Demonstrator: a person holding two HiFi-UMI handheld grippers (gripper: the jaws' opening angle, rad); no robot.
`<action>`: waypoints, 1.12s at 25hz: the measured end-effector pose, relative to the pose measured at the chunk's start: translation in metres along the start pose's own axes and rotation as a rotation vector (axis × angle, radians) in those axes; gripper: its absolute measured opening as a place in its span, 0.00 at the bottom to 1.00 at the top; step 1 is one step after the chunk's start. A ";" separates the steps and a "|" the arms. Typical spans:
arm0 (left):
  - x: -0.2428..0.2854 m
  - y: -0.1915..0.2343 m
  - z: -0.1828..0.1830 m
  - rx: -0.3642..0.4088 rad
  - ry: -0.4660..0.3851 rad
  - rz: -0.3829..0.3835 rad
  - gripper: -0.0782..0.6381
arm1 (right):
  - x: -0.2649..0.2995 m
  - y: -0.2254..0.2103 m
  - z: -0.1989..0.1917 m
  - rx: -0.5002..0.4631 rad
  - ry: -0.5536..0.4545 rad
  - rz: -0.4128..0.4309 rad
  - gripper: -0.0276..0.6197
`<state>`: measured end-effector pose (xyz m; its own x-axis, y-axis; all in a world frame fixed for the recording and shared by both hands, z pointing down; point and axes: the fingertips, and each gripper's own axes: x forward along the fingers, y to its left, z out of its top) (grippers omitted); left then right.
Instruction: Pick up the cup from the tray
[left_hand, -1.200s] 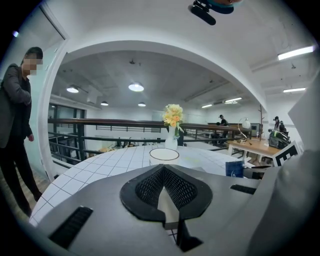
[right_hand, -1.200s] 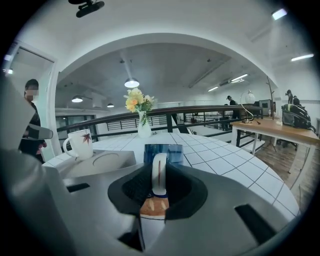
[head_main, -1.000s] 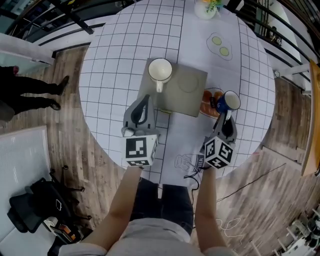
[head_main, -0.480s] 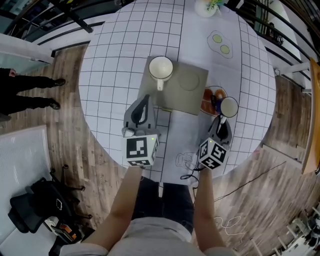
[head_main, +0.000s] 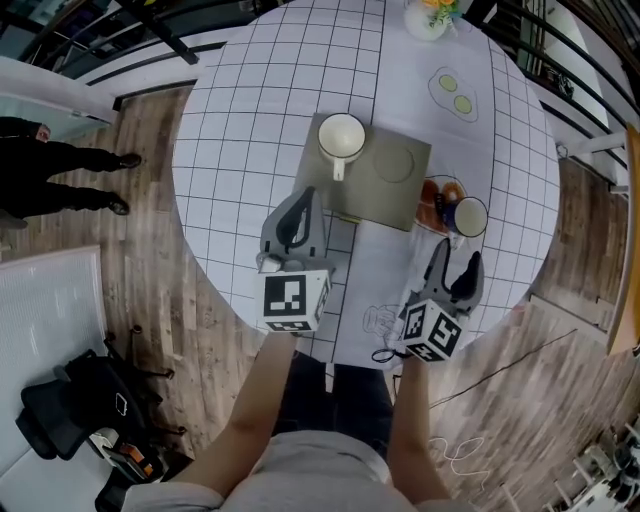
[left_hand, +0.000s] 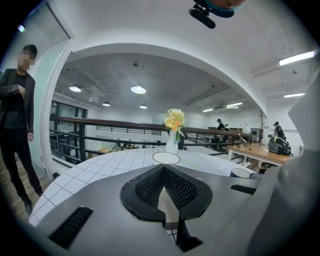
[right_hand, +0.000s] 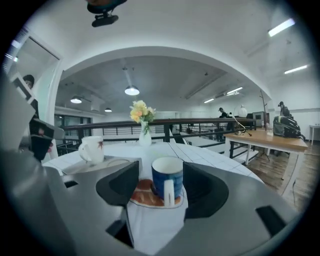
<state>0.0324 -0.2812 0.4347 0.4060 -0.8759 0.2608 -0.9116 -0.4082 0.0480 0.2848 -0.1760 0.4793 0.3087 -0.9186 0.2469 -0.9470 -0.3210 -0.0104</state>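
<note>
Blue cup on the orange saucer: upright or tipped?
Upright. The blue ceramic cup stands on its base on the orange patterned saucer, with its open mouth up and its handle vertical, facing the right gripper view's camera.

Flower vase (head_main: 428, 17) on checked table (head_main: 250, 120)

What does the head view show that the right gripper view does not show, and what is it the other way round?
Only the head view shows the wooden floor and a black bag lying on it. Only the right gripper view shows the ceiling lamps and a wooden desk. Both show the blue cup on its orange saucer, the white cup on the grey tray, and the vase of flowers.
</note>
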 end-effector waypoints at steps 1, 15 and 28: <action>-0.001 0.002 0.002 -0.001 -0.006 0.007 0.12 | -0.004 0.008 0.013 0.003 -0.029 0.019 0.41; -0.029 0.043 0.024 -0.037 -0.074 0.103 0.12 | -0.002 0.138 0.064 0.006 -0.083 0.335 0.41; -0.050 0.101 0.017 -0.075 -0.060 0.220 0.12 | 0.045 0.215 0.083 -0.020 -0.072 0.514 0.47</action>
<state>-0.0790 -0.2836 0.4101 0.1981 -0.9563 0.2151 -0.9799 -0.1877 0.0682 0.1022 -0.3058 0.4075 -0.1918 -0.9703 0.1475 -0.9793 0.1794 -0.0936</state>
